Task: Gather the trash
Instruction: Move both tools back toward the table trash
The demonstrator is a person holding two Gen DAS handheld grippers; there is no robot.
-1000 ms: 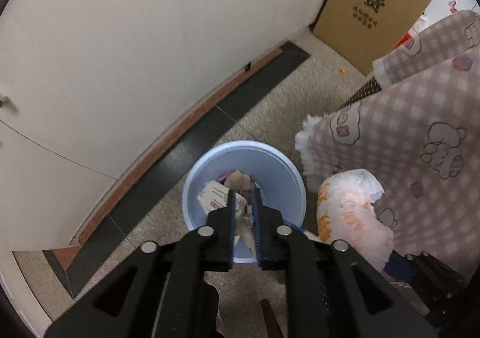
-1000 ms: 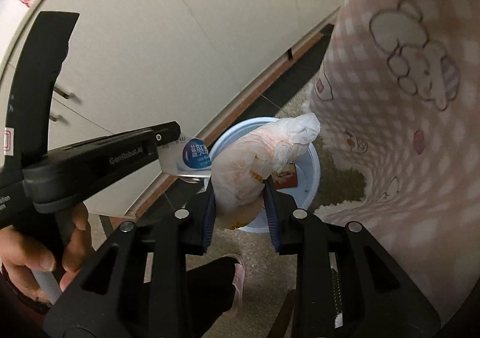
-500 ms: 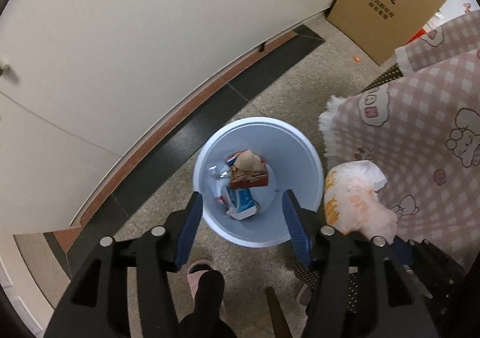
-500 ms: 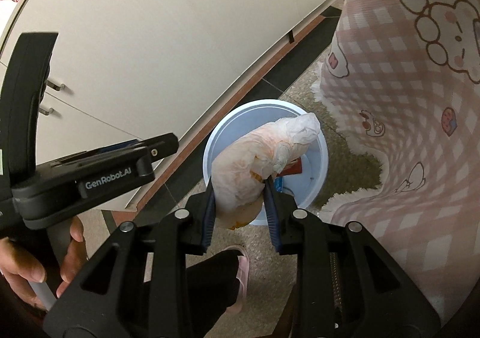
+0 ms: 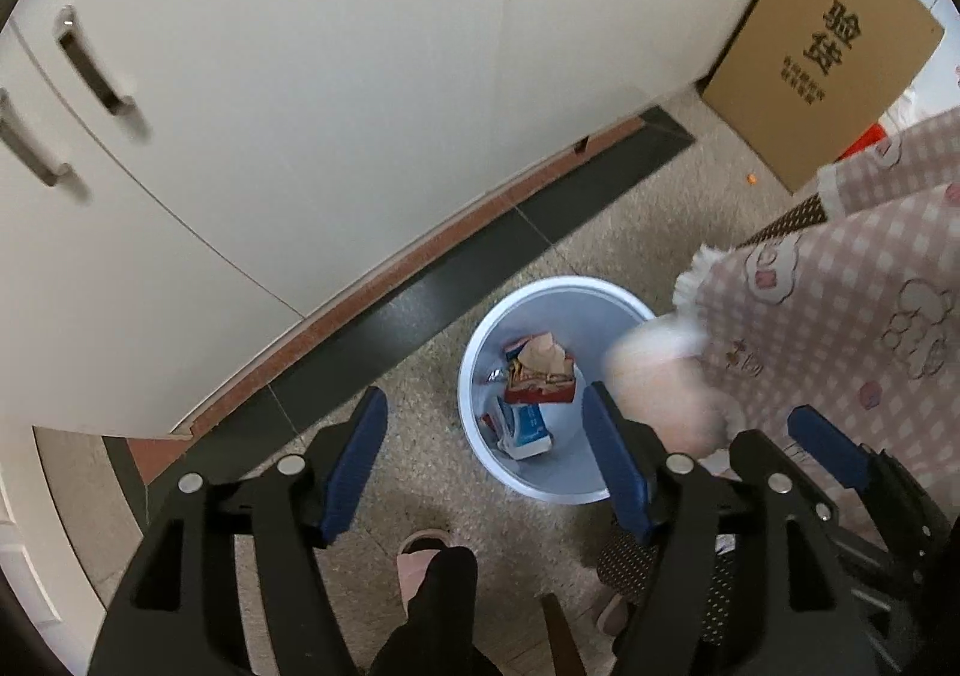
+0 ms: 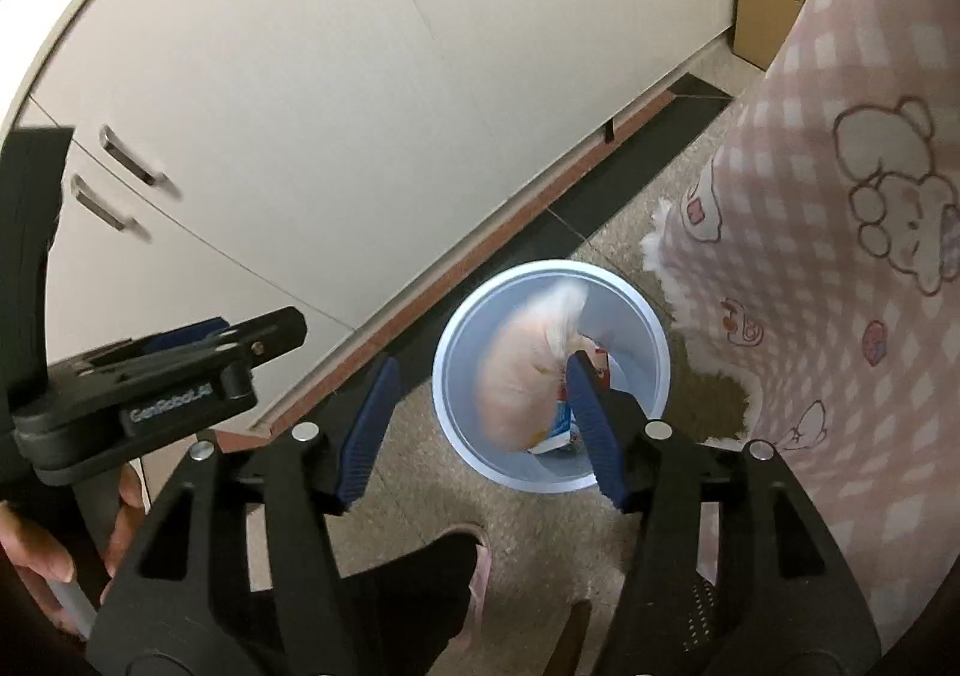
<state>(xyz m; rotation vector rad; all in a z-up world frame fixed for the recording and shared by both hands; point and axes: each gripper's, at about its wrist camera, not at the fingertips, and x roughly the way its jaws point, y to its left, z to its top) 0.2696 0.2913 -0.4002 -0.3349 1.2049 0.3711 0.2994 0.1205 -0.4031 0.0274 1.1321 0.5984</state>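
Above a blue bin (image 6: 651,370) of trash: right tongs (image 6: 477,427) just sprung wide, crumpled bag (image 6: 522,370) blurred between them, loose; left tongs (image 5: 486,463) likewise just opened, empty.

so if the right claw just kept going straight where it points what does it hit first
Most likely the blurred plastic bag between the open right claw fingers, over the blue bin. Depth is unclear; past it, the trash in the bin.

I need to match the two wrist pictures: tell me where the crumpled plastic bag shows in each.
Left wrist view: crumpled plastic bag, blurred, right of centre, over the blue bin's right rim.
Right wrist view: the bag, blurred, at centre, between the open right gripper fingers, over the bin's mouth.
Shared landmark: the blue bin.
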